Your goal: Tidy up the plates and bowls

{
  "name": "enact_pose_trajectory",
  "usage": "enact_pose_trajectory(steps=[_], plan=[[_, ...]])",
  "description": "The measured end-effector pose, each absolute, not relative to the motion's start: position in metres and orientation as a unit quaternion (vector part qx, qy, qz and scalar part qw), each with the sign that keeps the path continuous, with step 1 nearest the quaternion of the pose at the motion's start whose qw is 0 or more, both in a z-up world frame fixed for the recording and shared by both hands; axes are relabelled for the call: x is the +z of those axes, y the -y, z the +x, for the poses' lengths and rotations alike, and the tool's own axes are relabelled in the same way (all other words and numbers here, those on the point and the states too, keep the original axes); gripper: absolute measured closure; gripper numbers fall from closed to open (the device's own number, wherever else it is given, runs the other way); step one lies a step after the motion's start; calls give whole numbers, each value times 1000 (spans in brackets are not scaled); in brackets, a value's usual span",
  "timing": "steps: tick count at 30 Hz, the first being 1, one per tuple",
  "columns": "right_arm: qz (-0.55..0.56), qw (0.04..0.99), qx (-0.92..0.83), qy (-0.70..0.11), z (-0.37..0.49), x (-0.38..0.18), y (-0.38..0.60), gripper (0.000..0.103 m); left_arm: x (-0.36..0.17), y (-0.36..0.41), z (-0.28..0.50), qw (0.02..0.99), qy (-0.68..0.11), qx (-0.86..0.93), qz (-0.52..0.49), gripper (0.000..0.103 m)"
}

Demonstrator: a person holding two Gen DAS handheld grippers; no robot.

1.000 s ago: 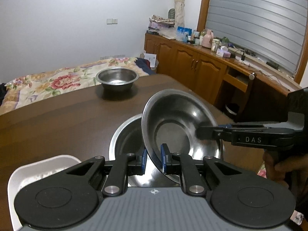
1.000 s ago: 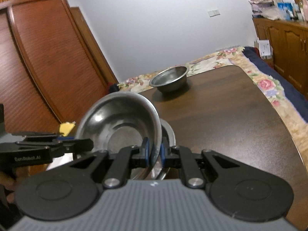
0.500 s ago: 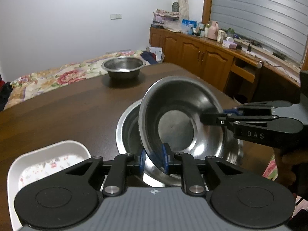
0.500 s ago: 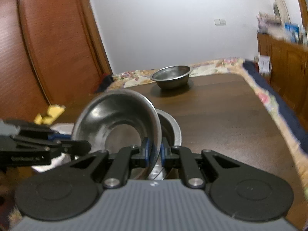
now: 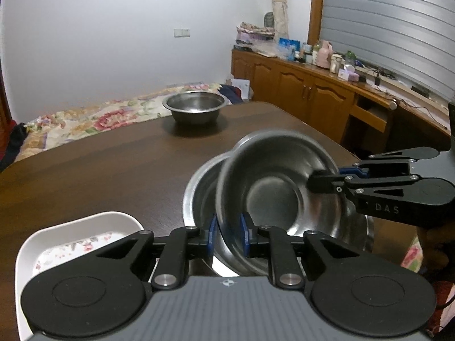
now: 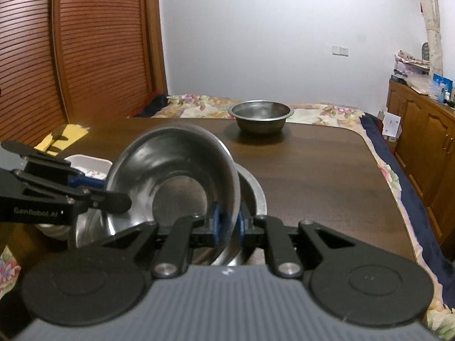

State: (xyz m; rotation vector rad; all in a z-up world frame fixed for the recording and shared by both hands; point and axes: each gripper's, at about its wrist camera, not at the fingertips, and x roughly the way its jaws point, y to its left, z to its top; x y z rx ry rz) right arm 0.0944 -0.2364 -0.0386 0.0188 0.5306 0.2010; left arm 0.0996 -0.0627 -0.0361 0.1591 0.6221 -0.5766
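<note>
We hold one round steel bowl (image 5: 273, 196) between us: our left gripper (image 5: 227, 234) has its blue-padded jaws closed on the near rim, and our right gripper (image 6: 227, 224) pinches the opposite rim the same way. The bowl is tilted, its smooth shiny hollow facing us, sitting partly inside a wider steel bowl (image 5: 199, 190) that rests on the dark wooden table (image 5: 99, 170). Just left lies a white rounded-square dish (image 5: 76, 227) with a floral print. A third steel bowl (image 5: 196, 106) stands upright at the table's far edge.
</note>
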Motion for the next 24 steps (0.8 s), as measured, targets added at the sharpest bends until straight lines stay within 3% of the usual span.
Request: enact_pose_trajectory(steps=[12,24], plan=[[-24,953,114,-281,103,-34,233,91,-36,64,93,914,-289,-268,93,84],[-11,967,103,-231,97,-34,237,90,-34,64,89,916,-291,-262,85,84]])
